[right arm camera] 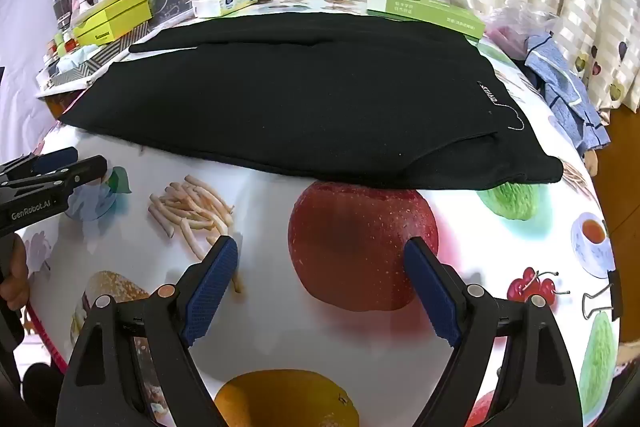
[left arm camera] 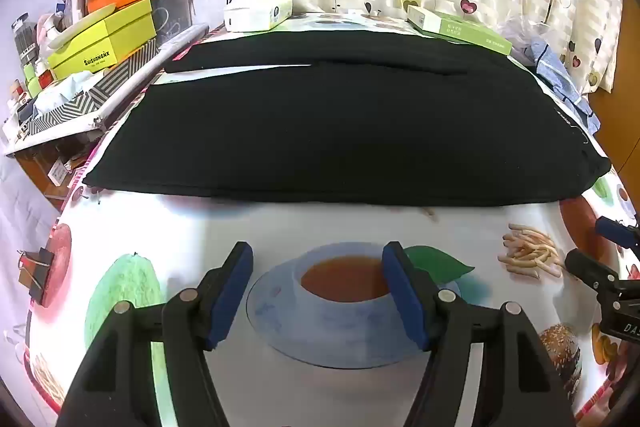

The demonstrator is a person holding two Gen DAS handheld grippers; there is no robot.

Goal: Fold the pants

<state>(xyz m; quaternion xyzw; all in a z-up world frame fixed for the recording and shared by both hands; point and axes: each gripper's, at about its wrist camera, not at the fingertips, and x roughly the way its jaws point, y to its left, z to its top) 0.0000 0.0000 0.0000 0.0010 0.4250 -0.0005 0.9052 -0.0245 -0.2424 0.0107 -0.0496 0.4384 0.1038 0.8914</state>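
Black pants (left arm camera: pixel 340 123) lie flat across the far half of the table, waistband to the right, legs to the left; they also show in the right wrist view (right arm camera: pixel 304 95). My left gripper (left arm camera: pixel 318 259) is open and empty, above the printed tablecloth (left arm camera: pixel 280 219) short of the pants' near edge. My right gripper (right arm camera: pixel 322 251) is open and empty, above a printed apple, just short of the pants' near edge by the waistband. Each gripper shows at the edge of the other's view: the right one (left arm camera: pixel 592 247) and the left one (right arm camera: pixel 68 163).
Two boxes, a white tissue box (left arm camera: pixel 256 13) and a green box (left arm camera: pixel 460 29), stand behind the pants. A blue garment (left arm camera: pixel 564 83) lies at the far right. Stacked boxes (left arm camera: pixel 104 39) crowd a shelf at the left. Binder clips (left arm camera: pixel 34 271) hold the cloth at the table edges.
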